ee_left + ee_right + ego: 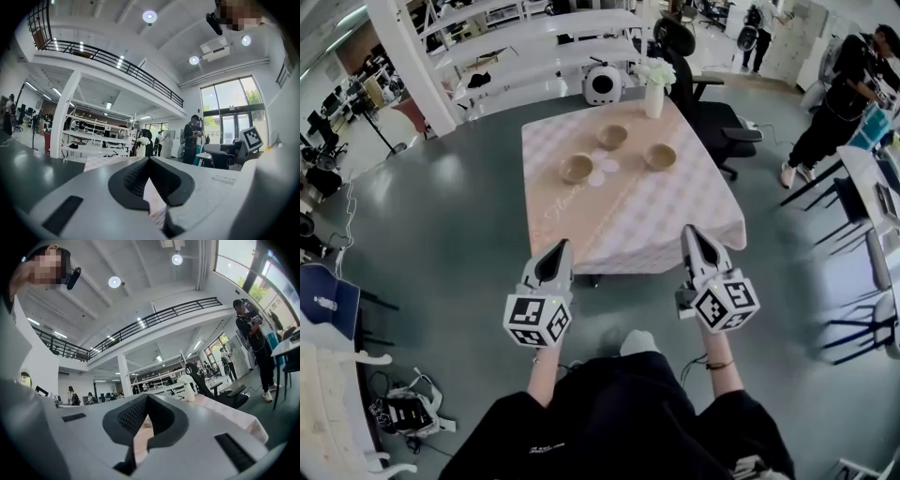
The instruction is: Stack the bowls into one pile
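Note:
Three tan bowls stand apart on a table with a pink checked cloth (675, 225): one at the left (577, 168), one at the back (612, 137), one at the right (660, 157). Both grippers hang level in front of the table's near edge, short of the bowls. My left gripper (562, 245) is shut with nothing in it; in the left gripper view its tips (149, 159) meet. My right gripper (690, 231) is also shut and empty, tips (147, 396) together. In the right gripper view only a sliver of the cloth shows between the jaws.
A white vase of flowers (654, 86) stands at the table's far edge. A black office chair (705, 111) sits at the table's far right and a white round device (603, 84) behind it. A person (844, 94) stands far right. Cables and gear (408, 412) lie on the floor at left.

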Available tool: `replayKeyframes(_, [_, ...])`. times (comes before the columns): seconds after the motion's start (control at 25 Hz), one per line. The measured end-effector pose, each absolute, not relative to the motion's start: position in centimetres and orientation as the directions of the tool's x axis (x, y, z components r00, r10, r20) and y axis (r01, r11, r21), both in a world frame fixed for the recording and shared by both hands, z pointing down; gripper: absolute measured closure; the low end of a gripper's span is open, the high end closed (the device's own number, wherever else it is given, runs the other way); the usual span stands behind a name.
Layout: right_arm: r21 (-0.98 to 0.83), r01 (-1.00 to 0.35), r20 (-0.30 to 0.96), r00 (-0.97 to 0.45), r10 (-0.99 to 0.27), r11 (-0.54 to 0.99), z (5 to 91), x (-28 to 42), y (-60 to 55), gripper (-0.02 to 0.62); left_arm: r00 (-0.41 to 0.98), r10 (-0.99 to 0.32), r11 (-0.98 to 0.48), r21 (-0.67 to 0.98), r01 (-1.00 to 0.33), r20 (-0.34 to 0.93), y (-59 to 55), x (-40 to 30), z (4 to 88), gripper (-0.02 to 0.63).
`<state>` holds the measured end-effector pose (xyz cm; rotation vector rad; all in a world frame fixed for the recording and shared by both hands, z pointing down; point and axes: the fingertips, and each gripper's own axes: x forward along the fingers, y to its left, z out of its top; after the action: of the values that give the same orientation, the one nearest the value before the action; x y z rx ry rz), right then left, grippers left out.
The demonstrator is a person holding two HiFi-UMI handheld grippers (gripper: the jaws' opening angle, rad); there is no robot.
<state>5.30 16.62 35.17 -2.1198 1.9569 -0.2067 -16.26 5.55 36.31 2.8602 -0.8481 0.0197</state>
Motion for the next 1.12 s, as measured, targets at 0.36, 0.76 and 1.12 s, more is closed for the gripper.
replayKeyframes(0.36, [-0.291,-0.954,-0.033,0.08,-0.996,-0.067,36.3,9.5,11.4,0.603,0.829,-0.551,-0.81,0.175,-0.56,0.096,1.3,-12.2,38.2,0.609])
replayKeyframes(0.76, [-0.332,-0.943,0.044,0.016,-0.999,-0.03,38.6,15.6,2.4,0.603,0.794,-0.59,-0.759,0.234,-0.607,0.147,-5.2,-6.5,39.8,0.609])
replayKeyframes(1.12, [-0.352,-0.936,0.113,-0.03,-0.993,-0.012,41.4,21.1,-3.7,0.603,0.778,-0.59,-0.726,0.28,-0.628,0.215,-9.7,-0.7,43.1,0.609])
